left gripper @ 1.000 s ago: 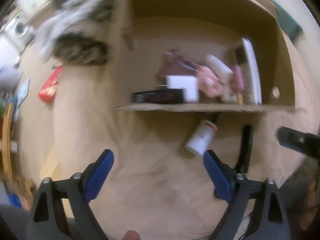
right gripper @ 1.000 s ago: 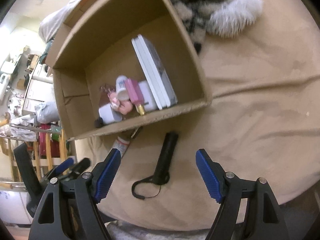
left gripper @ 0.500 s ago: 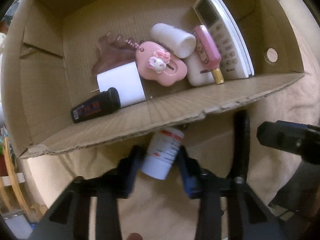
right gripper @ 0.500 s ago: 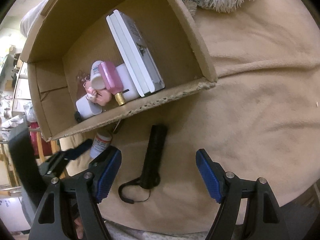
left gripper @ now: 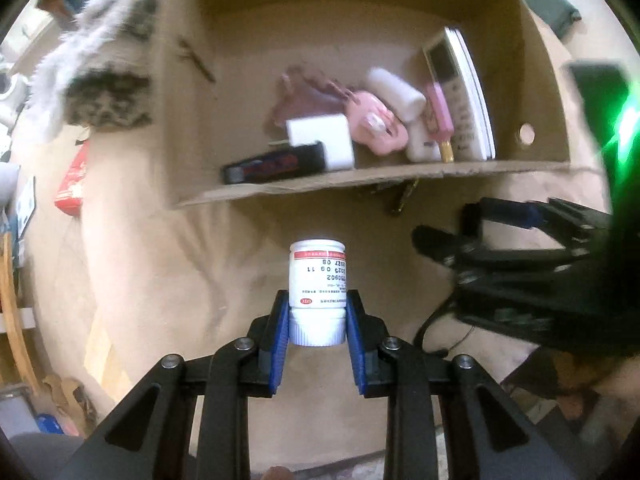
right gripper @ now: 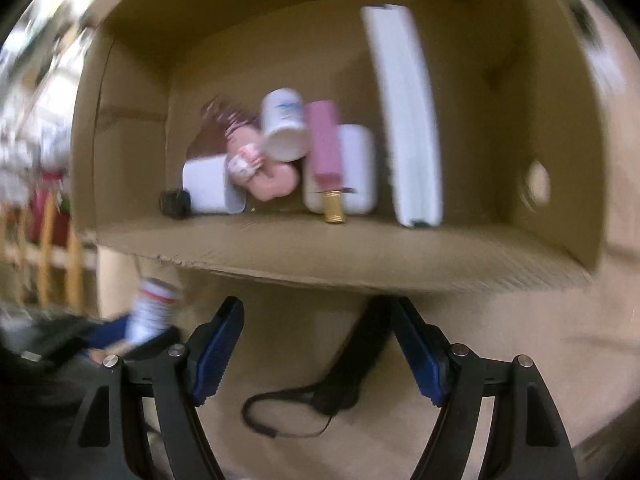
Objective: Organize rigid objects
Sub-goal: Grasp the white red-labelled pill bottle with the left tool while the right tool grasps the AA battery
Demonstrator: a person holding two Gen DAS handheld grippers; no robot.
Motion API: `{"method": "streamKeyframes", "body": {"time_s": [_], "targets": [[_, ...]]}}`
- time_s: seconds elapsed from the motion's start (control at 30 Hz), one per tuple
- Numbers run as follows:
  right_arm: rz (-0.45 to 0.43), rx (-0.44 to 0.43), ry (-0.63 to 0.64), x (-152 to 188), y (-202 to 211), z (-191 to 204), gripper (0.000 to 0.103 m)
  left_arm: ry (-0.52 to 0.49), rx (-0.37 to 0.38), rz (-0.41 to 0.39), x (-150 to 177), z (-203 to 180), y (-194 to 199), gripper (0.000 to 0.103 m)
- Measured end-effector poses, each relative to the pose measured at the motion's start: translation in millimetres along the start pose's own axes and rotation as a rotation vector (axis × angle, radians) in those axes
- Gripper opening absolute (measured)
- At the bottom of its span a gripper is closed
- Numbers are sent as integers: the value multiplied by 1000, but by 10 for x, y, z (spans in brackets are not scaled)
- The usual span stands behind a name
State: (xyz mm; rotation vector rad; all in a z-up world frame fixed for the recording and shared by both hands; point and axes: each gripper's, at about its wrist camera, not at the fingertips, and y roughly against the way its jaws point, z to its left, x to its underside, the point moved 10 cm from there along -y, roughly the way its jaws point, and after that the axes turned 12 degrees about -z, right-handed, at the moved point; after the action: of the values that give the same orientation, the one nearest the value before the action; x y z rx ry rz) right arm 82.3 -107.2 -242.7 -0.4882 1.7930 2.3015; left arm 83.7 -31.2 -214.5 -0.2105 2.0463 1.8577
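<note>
My left gripper (left gripper: 317, 322) is shut on a white pill bottle (left gripper: 317, 280) with a red-striped label, gripping its ribbed cap end above the tan cloth. The bottle (right gripper: 154, 310) also shows blurred at the left of the right wrist view. My right gripper (right gripper: 318, 342) stands open over a black flashlight (right gripper: 360, 354) with a wrist loop, which lies between its fingers untouched. Just beyond is the cardboard box (left gripper: 360, 178) (right gripper: 320, 256), holding a white remote (right gripper: 404, 120), a pink case, a white tube and a black stick (left gripper: 272, 168).
A furry grey-and-white throw (left gripper: 96, 80) lies left of the box. A red packet (left gripper: 72, 184) sits on the tan cloth (left gripper: 160, 300) at far left. A small brass-coloured item (left gripper: 404, 198) pokes out under the box's front wall. The right gripper's black body (left gripper: 540, 280) fills the right side.
My left gripper closed on the pill bottle and lifted it off the cloth. My right gripper moved toward the box until its open fingers came over the flashlight.
</note>
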Motion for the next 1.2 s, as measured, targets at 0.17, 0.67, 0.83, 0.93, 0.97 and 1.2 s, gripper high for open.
{"method": "streamKeyframes", "body": {"time_s": [0.17,0.67,0.83,0.93,0.97,1.2], "targets": [[-48,48,195,-52,-166,153,76,51,10,-2,26,168,22,24],[-142,50,282,-265,-245,92,44,125,7,-11,-8,396,-26,24],[-117,50,265,-205,-161,67,44,126,-4,-16,-5,352,33,24],[-90,57,263,-55,-32,66,44,110,-11,-22,15,300,80,24],[-77,56,267,-20,11,74,44,108,-12,-23,5,271,89,24],[-74,27,227,149,358,83,44,76,-37,-32,8,181,77,24]]}}
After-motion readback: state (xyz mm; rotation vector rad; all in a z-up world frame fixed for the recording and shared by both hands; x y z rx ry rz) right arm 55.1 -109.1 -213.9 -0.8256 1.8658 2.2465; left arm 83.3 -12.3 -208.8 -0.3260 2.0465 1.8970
